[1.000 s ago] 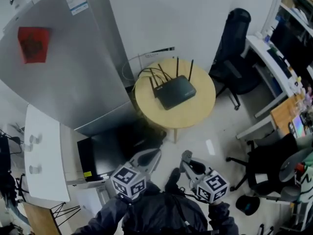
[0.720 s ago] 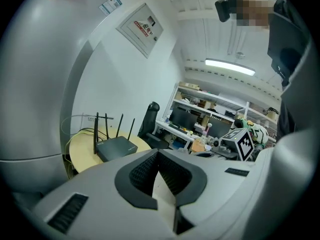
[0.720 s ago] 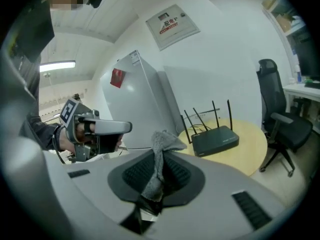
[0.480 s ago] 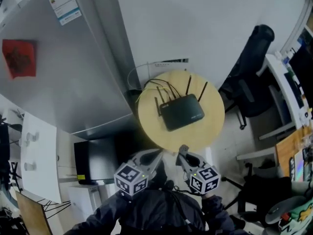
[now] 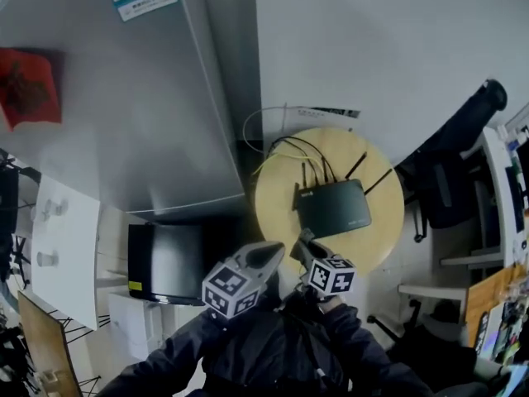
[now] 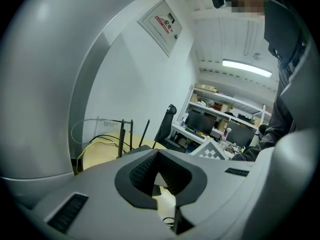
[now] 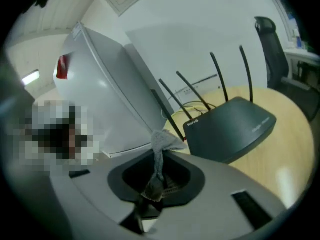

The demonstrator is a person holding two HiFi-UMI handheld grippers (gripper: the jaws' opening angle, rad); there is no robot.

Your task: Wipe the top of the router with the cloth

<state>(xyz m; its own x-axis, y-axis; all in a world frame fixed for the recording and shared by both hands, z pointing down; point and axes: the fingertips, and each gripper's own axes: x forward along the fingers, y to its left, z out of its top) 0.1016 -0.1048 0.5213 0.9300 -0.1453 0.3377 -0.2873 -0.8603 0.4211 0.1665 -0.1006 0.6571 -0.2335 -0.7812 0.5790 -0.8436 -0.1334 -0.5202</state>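
Near the router (image 5: 333, 208), right tool (image 5: 302, 246) tight on a cloth (image 7: 162, 140) half hidden between its jaws; left tool (image 5: 271, 253) pressed together.

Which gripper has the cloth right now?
The right gripper: its jaws are shut on a grey cloth poking out past the tips. The left gripper has its jaws closed on nothing.

Head view steeply down, gripper views near level, all sharing router (image 5: 333, 208)
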